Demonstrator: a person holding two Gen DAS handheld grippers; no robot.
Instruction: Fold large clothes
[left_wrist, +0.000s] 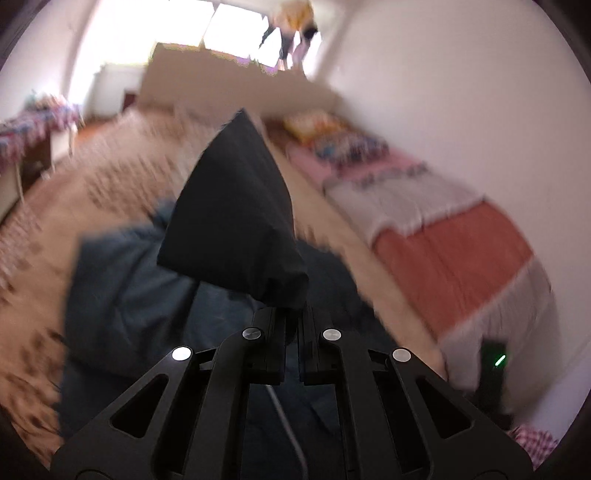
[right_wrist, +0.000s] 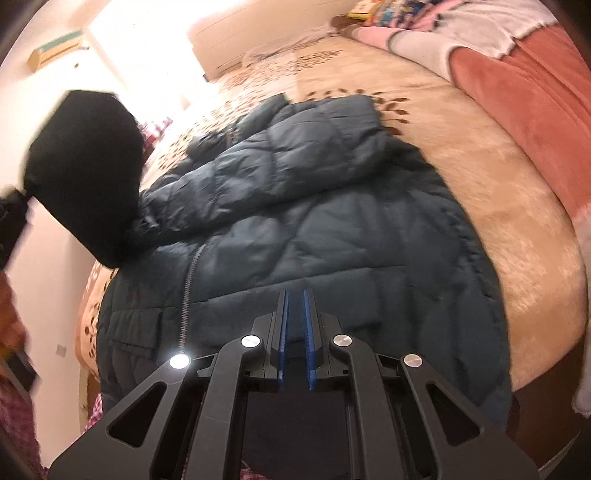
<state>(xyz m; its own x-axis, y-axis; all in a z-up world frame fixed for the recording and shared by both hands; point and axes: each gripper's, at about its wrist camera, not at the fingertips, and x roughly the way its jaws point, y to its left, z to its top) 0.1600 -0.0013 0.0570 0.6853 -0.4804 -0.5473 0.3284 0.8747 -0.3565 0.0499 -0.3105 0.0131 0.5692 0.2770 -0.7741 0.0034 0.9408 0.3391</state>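
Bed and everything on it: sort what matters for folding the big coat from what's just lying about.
In the job:
- teal puffer jacket, spread on the bed
- its dark sleeve, lifted in the left gripper, fingers shut on it
- right gripper, low over the jacket's hem

Lying about:
- beige patterned bedspread
- coral blanket
- white throw
- pink bedding

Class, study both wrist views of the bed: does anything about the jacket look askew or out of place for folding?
Yes. The left gripper is shut on the jacket's black hood, lifting it off the bed, while the quilted teal body lies rumpled, zip slanting.
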